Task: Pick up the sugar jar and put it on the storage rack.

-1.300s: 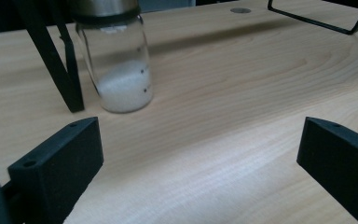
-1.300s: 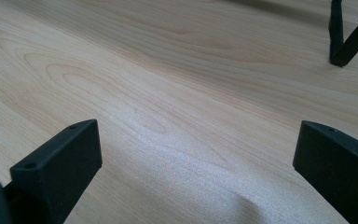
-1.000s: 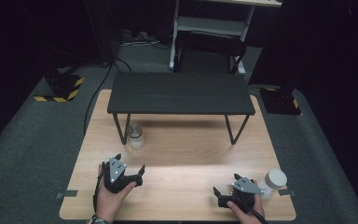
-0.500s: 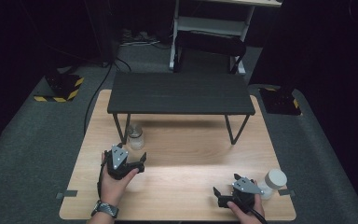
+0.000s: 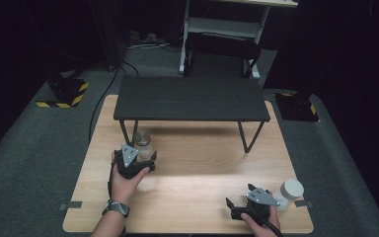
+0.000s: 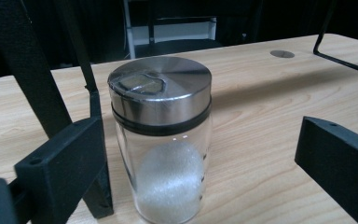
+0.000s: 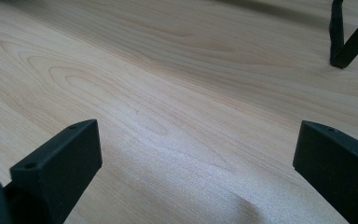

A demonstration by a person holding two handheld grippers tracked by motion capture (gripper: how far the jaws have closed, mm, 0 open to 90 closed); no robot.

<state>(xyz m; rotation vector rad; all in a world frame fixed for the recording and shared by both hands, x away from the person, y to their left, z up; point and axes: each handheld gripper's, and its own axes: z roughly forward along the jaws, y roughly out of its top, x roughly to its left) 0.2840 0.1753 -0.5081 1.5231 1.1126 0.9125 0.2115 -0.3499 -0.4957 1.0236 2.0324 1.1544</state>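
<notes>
Pale wooden worktop [image 5: 197, 173], with a low black shelf [image 5: 192, 98] on thin metal legs across its far half. At the left, just in front of that shelf's left leg, left hand-held gripper [image 5: 139, 160] with jaws spread wide on either side of the glass shaker jar [image 6: 163, 140], upright with a steel lid and white grains at the bottom, nearer the left jaw and no contact to be made out. Near the front right corner, right hand-held gripper [image 5: 234, 205] wide open over bare wood, nothing held, a small white-capped jar [image 5: 288, 193] just beside it.
</notes>
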